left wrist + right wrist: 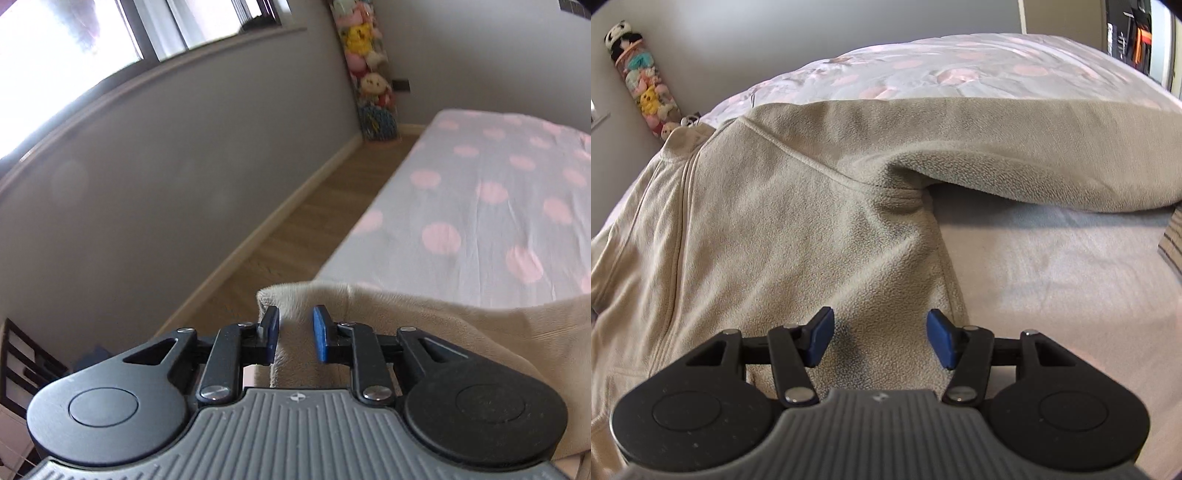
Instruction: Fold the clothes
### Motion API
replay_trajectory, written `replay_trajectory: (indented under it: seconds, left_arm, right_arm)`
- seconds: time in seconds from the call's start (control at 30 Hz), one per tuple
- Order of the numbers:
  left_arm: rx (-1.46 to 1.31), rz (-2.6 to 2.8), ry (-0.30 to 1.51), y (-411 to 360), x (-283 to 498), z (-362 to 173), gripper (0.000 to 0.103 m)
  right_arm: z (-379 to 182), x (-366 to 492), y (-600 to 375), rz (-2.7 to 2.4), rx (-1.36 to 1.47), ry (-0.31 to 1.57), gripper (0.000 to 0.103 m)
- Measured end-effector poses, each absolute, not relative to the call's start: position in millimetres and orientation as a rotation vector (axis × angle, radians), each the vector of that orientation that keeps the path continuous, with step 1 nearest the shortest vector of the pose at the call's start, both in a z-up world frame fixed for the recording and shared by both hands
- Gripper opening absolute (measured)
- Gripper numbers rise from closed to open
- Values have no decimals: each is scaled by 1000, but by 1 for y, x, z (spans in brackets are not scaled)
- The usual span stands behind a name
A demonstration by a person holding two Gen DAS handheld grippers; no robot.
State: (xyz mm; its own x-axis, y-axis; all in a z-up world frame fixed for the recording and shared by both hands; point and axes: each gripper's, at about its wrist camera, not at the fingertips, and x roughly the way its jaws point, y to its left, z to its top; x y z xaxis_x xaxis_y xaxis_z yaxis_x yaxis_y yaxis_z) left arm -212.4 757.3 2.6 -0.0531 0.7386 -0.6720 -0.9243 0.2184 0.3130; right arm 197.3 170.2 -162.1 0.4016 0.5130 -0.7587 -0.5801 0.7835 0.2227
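Two views took in one bedroom. A bed [480, 206] filled most of it, under a grey cover with pink dots. In the right view the cover's near part looked plain grey [1052, 280], with a striped cloth [1171, 243] at the far right edge. Beside the bed ran a strip of wood floor [295, 236] along a grey wall [166, 192]. A window [74, 55] sat high in that wall, blown out by daylight. A dark slatted frame [22, 354] stood low at the left edge of the left view.

In the corner stood a tall clear tube [365, 66] packed top to bottom with soft toys, a yellow one and a brown-haired doll among them.

A beige fleece [775, 221] lay spread on the bed, collar toward the corner, one sleeve [997, 147] stretched out to the right across the cover.

The left gripper [295, 332] stood narrow, a raised fold of the fleece [295, 299] between its blue pads, which did not seem to press it. The right gripper [881, 338] hung about half open over the fleece body near its side seam, gripping nothing.
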Motion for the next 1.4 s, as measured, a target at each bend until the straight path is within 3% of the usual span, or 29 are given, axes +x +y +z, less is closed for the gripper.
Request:
replay_trajectory:
  seconds: [0.2, 0.27, 0.33, 0.4, 0.67, 0.93, 1.23, 1.3, 1.33, 1.37, 1.4]
  left_arm:
    - [-251, 1295, 863, 749, -196, -3, 21]
    - [-276, 1225, 831, 745, -182, 3, 26]
    - [-300, 1136, 799, 739, -160, 7, 37]
    - [-311, 1050, 775, 732, -130, 9, 46]
    - [-392, 701, 736, 702, 35, -2, 52]
    - [-411, 509, 820, 677, 195, -40, 54]
    - [-617, 586, 952, 690, 274, -90, 54]
    - [-630, 616, 963, 692, 274, -98, 49]
    - [-637, 630, 968, 693, 274, -102, 39]
    - [-637, 635, 961, 692, 272, -103, 16]
    - [-647, 617, 956, 691, 269, -103, 11]
  right_arm:
    - [-141, 208, 174, 752, -86, 898, 59]
    - [-129, 222, 178, 770, -76, 884, 59]
    - [-115, 243, 185, 782, -50, 875, 59]
    - [-101, 269, 197, 786, -19, 866, 59]
    - [-72, 353, 290, 914, 51, 907, 65]
    - [-104, 399, 401, 995, 96, 1080, 65]
    - [-174, 442, 452, 855, 240, 1399, 60]
    - [-183, 441, 453, 861, 274, 1426, 55]
    - [-185, 439, 452, 876, 295, 1430, 40]
    - [-185, 437, 451, 901, 318, 1438, 35]
    - [-183, 433, 450, 911, 313, 1424, 34]
